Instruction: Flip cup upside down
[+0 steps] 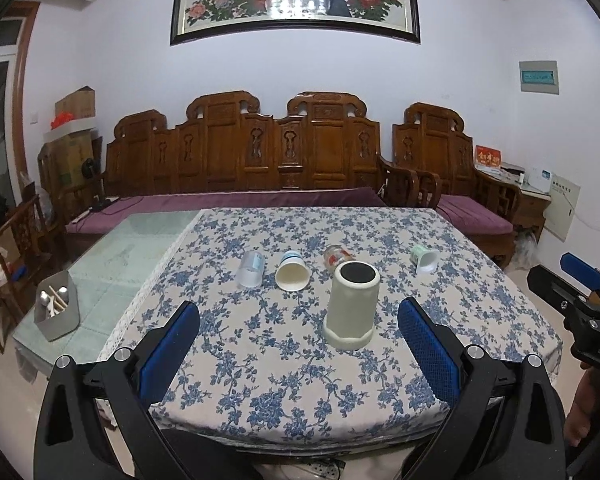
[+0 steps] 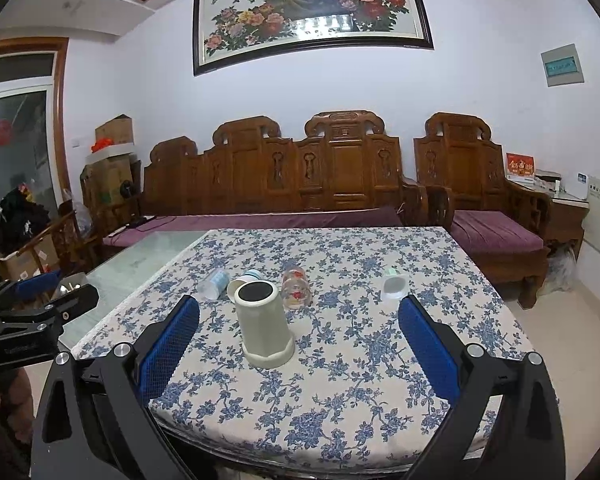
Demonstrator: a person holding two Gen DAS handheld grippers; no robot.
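A pale green cup [image 1: 352, 308] stands upside down on the floral tablecloth [image 1: 260, 360], rim down, dark base up. It also shows in the right wrist view [image 2: 265, 326]. My left gripper [image 1: 298, 332] is open and empty, the cup just beyond and between its blue pads [image 1: 168, 350]. My right gripper [image 2: 298, 332] is open and empty, the cup ahead and left of centre. Each gripper shows at the edge of the other's view: the right one [image 1: 580, 304], the left one [image 2: 32, 312].
Behind the cup lie a frosted clear cup [image 1: 252, 268], a white paper cup [image 1: 292, 272], a red-patterned glass [image 1: 337, 257] and a small green-white cup [image 1: 425, 259], all on their sides. A grey utensil holder [image 1: 56, 312] stands on the glass table at left. A wooden sofa [image 1: 260, 160] is behind.
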